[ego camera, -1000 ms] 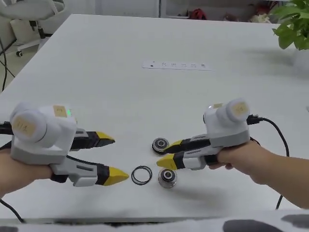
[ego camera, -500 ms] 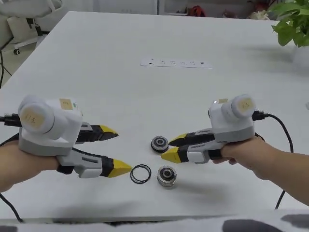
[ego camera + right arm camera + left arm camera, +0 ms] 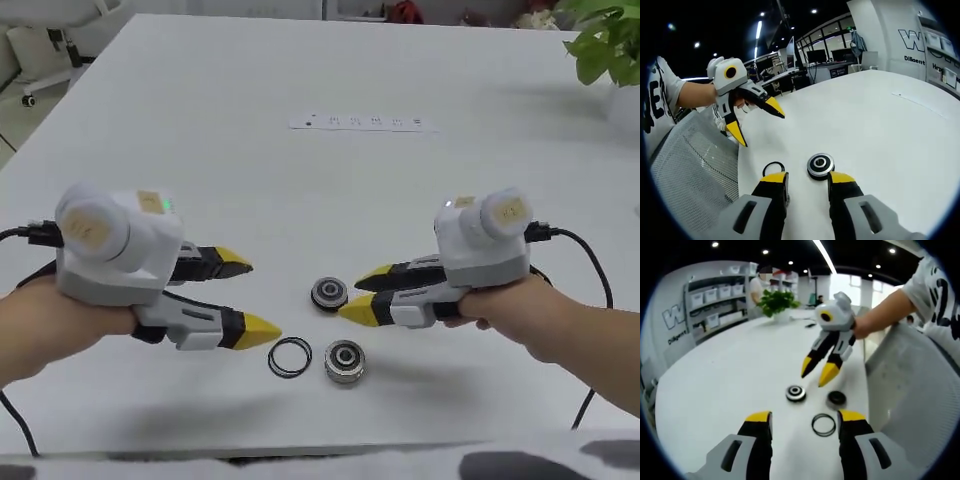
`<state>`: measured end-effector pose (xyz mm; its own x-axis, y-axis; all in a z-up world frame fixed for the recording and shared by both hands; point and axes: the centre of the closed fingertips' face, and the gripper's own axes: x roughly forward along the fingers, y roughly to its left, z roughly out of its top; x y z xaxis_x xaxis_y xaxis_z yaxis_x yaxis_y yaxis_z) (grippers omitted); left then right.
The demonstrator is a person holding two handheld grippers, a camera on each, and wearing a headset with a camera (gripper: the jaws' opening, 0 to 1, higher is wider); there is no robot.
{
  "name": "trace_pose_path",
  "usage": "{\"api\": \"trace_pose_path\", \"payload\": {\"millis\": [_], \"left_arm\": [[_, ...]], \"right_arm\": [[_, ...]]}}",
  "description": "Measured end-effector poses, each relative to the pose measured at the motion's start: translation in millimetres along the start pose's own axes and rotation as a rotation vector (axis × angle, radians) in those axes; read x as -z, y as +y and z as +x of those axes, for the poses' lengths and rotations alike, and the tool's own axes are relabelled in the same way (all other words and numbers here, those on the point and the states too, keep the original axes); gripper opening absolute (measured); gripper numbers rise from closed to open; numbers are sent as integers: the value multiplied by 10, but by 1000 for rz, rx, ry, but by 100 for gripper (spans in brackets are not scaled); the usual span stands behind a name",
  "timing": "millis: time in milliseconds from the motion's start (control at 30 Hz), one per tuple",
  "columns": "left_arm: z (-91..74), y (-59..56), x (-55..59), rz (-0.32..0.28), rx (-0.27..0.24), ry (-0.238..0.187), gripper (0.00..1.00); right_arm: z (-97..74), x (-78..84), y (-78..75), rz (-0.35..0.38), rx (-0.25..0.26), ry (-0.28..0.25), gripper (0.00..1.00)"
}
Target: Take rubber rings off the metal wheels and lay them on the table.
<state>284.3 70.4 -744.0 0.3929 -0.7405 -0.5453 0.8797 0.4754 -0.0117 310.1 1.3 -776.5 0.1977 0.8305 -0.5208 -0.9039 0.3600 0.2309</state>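
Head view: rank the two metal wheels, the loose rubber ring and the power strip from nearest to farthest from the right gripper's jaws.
1. Far wheel, just left of the right gripper.
2. Near wheel, below the jaws, toward the table edge.
3. Rubber ring, flat on the table, left of the near wheel.
4. Power strip, far up the table.

The left tool point(image 3: 255, 297) and right tool point(image 3: 357, 295) are showing white-grey bodies, black jaws, yellow tips. The thin black rubber ring point(image 3: 290, 357) and silver-and-dark round metal wheels point(image 3: 344, 361) are contrasting with the plain white table point(image 3: 300, 190).
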Motion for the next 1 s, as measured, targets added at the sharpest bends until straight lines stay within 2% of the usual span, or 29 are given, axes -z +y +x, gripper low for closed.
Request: {"api": "trace_pose_path", "payload": {"millis": [467, 1000], "left_arm": [[129, 123, -26, 2, 4, 3, 51], [350, 174, -101, 20, 26, 3, 46]], "right_arm": [[67, 20, -90, -19, 8, 5, 27], [87, 21, -160, -30, 18, -1, 27]]}}
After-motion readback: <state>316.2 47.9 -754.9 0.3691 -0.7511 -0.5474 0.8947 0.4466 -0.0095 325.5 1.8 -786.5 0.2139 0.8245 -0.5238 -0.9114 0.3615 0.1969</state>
